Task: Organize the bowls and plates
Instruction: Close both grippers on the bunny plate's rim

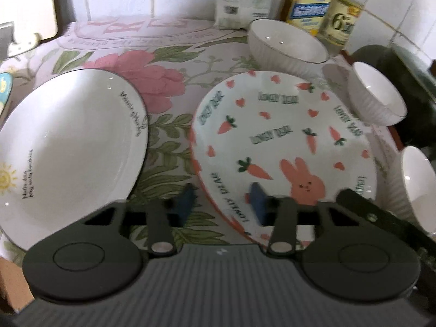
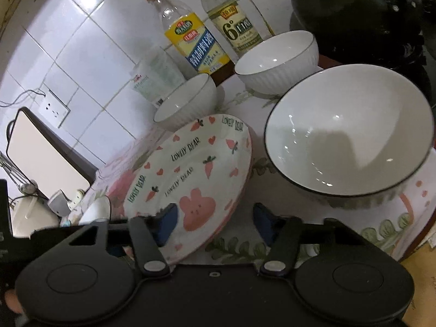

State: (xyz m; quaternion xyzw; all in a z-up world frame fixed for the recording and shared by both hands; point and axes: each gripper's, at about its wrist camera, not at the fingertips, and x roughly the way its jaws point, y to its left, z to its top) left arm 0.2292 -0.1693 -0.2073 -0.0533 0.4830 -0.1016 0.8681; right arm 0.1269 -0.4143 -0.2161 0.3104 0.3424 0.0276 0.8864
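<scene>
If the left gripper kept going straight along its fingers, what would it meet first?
Most likely the near rim of the rabbit-and-carrot plate: the left gripper has its jaws either side of that edge. Depth is unclear, so it might meet the floral tablecloth just beside it.

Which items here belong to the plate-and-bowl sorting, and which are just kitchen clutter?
Part of the job:
- rabbit plate
- plain white plate
- large bowl
- two smaller ribbed bowls

Just lying about:
- yellow-label bottle
- 6° bottle
- white packet
- black wok
- floral cloth
</scene>
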